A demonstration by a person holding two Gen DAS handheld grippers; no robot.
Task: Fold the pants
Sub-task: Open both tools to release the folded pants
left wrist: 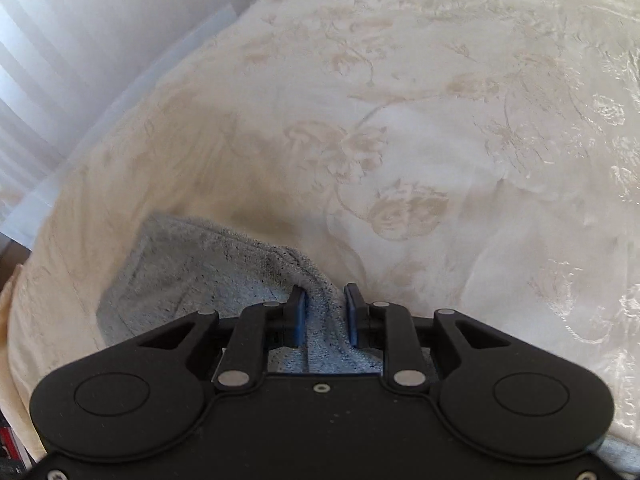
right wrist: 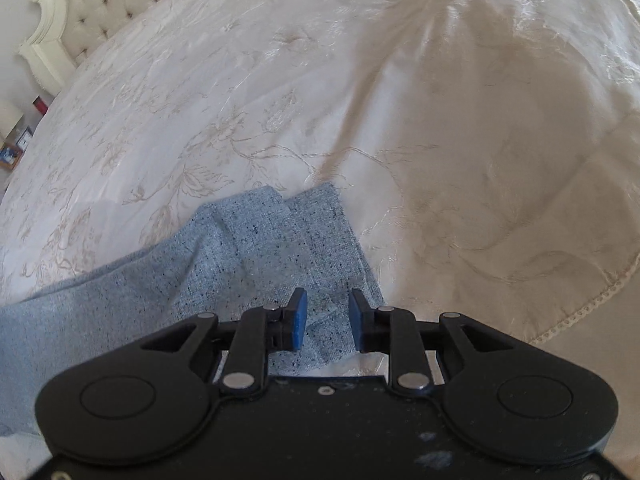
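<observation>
The pants (left wrist: pixel 192 280) are light blue speckled knit fabric lying on a cream embroidered bedspread (left wrist: pixel 440 120). In the left wrist view my left gripper (left wrist: pixel 325 312) has a raised ridge of the fabric between its blue pads, with the jaws close around it. In the right wrist view the pants (right wrist: pixel 256 248) lie flat with their leg ends side by side, pointing away. My right gripper (right wrist: pixel 325 320) hovers over the near right edge of the fabric with its jaws parted and nothing pinched between them.
The bedspread (right wrist: pixel 480 160) covers the whole bed and has soft wrinkles. A tufted headboard (right wrist: pixel 100 4) is at the upper left in the right wrist view. White curtains (left wrist: pixel 60 60) hang past the bed edge at left in the left wrist view.
</observation>
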